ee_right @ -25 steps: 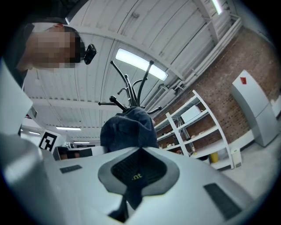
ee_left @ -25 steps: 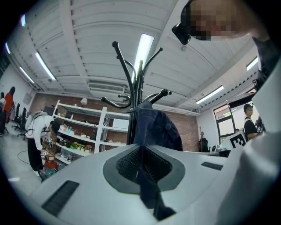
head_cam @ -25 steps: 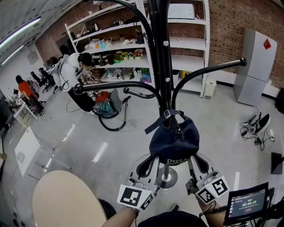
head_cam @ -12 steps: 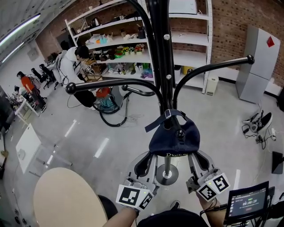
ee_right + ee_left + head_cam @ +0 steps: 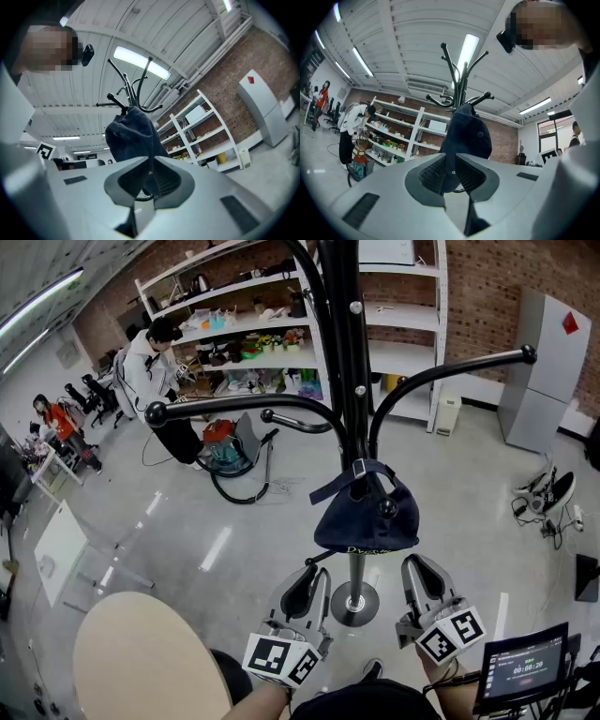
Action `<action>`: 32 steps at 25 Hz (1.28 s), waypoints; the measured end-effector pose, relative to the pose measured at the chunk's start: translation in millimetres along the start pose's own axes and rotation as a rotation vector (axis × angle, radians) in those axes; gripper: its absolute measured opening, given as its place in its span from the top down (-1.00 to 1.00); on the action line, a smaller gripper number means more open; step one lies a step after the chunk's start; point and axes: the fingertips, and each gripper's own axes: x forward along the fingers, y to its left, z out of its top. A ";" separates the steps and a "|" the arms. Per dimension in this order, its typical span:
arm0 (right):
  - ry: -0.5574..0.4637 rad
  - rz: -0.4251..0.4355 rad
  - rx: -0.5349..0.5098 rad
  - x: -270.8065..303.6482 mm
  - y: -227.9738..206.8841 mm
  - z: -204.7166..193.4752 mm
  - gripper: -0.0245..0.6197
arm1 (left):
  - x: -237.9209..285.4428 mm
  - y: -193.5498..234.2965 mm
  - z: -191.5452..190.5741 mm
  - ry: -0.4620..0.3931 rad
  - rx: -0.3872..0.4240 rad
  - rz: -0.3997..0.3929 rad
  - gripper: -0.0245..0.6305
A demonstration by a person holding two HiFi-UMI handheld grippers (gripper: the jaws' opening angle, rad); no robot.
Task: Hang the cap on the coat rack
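A dark navy cap (image 5: 367,521) hangs on a lower hook of the black coat rack (image 5: 345,352), close to the pole. My left gripper (image 5: 313,574) sits below and left of the brim, clear of it. Its jaws have just been opening, and only a narrow gap with nothing in it shows between them. My right gripper (image 5: 412,566) is below and right of the brim, also clear, its jaws a little apart. The cap (image 5: 466,136) shows beyond the left gripper (image 5: 451,161) in the left gripper view. The right gripper view shows the cap (image 5: 133,136) past the right gripper (image 5: 151,168).
The rack's round base (image 5: 354,604) stands on the floor between the grippers. A round beige tabletop (image 5: 141,657) is at lower left, a small screen (image 5: 525,667) at lower right. Shelves (image 5: 244,334), a person (image 5: 155,367), a vacuum (image 5: 225,460) and a grey cabinet (image 5: 548,371) lie farther off.
Both grippers were up under the cap's brim and have dropped back, clear of it. The cap stays hanging on the hook.
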 end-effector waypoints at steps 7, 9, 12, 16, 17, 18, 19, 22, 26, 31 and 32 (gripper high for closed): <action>0.009 -0.009 0.005 -14.0 15.0 -7.7 0.88 | -18.5 -4.7 -13.3 0.029 -0.035 -0.027 0.79; 0.010 -0.015 0.003 -18.3 19.5 -8.4 0.88 | -23.8 -7.3 -17.9 0.043 -0.051 -0.041 0.79; 0.009 -0.027 -0.002 -24.5 24.9 -10.1 0.88 | -32.6 -8.7 -25.9 0.069 -0.066 -0.052 0.79; 0.016 -0.033 -0.014 -33.1 38.9 -16.4 0.88 | -47.8 -7.0 -33.0 0.084 -0.078 -0.062 0.79; 0.019 -0.034 -0.018 -35.6 42.5 -17.4 0.88 | -51.3 -7.6 -34.0 0.086 -0.081 -0.067 0.79; 0.021 -0.034 -0.022 -38.1 46.0 -18.1 0.88 | -54.5 -8.7 -34.6 0.089 -0.084 -0.072 0.79; 0.025 -0.033 -0.029 -40.3 49.9 -18.8 0.88 | -57.6 -10.0 -34.6 0.094 -0.088 -0.077 0.79; 0.038 -0.026 -0.065 -44.5 66.3 -21.6 0.88 | -68.0 -12.1 -32.3 0.097 -0.093 -0.098 0.79; 0.039 -0.015 -0.107 -50.5 88.2 -23.7 0.88 | -81.2 -12.8 -27.1 0.089 -0.093 -0.122 0.79; 0.046 -0.019 -0.134 -62.3 109.6 -26.8 0.88 | -98.0 -17.3 -21.5 0.080 -0.087 -0.150 0.79; 0.047 -0.022 -0.144 -64.8 113.5 -27.3 0.88 | -100.7 -18.3 -21.5 0.080 -0.088 -0.157 0.79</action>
